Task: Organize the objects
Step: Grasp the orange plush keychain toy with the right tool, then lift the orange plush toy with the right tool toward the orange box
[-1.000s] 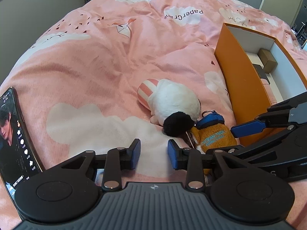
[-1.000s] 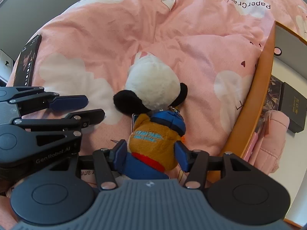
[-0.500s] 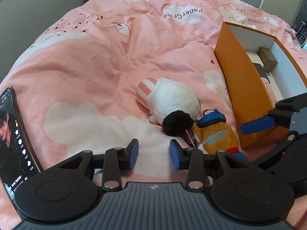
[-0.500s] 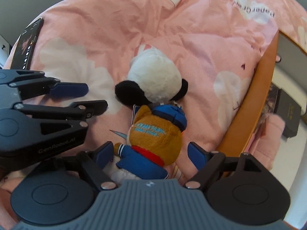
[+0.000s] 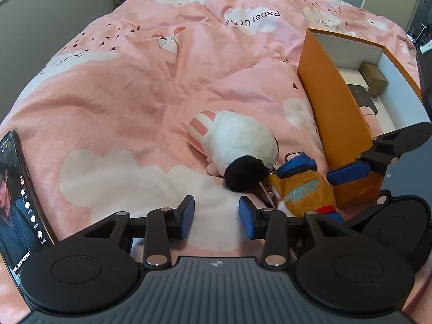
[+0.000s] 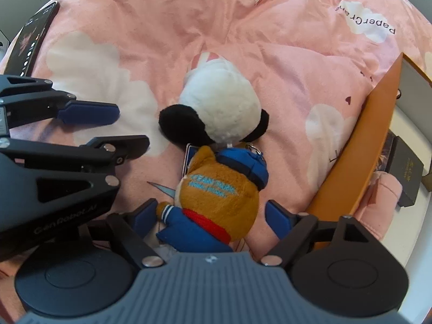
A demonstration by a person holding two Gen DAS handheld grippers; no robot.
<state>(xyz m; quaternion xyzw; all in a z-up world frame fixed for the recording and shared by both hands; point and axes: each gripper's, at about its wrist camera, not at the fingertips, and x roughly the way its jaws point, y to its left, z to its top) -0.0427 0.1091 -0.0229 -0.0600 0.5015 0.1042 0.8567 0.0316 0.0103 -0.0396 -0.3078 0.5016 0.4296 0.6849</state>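
An orange plush bear [image 6: 216,189] in a blue cap and jacket lies on the pink duvet [image 5: 135,108]. It sits between the jaws of my right gripper [image 6: 212,214], which stand wide and are closing, with a gap still at the right pad. Just beyond it lies a white plush [image 6: 221,108] with black ears and a pink striped hat. In the left wrist view both toys, the bear [image 5: 302,191] and the white plush [image 5: 237,145], lie to the right. My left gripper [image 5: 217,216] hangs open over the duvet with nothing between its fingers.
An open orange box [image 5: 329,113] with a white inside stands at the right and holds a brown block [image 5: 374,78], a dark box [image 6: 407,175] and a pink item [image 6: 383,197]. A lit phone [image 5: 16,205] lies at the left edge of the bed.
My right gripper's jaws have spread away from the orange bear, which now lies loose on the duvet. My left gripper's jaws opened a little wider and stayed in place.
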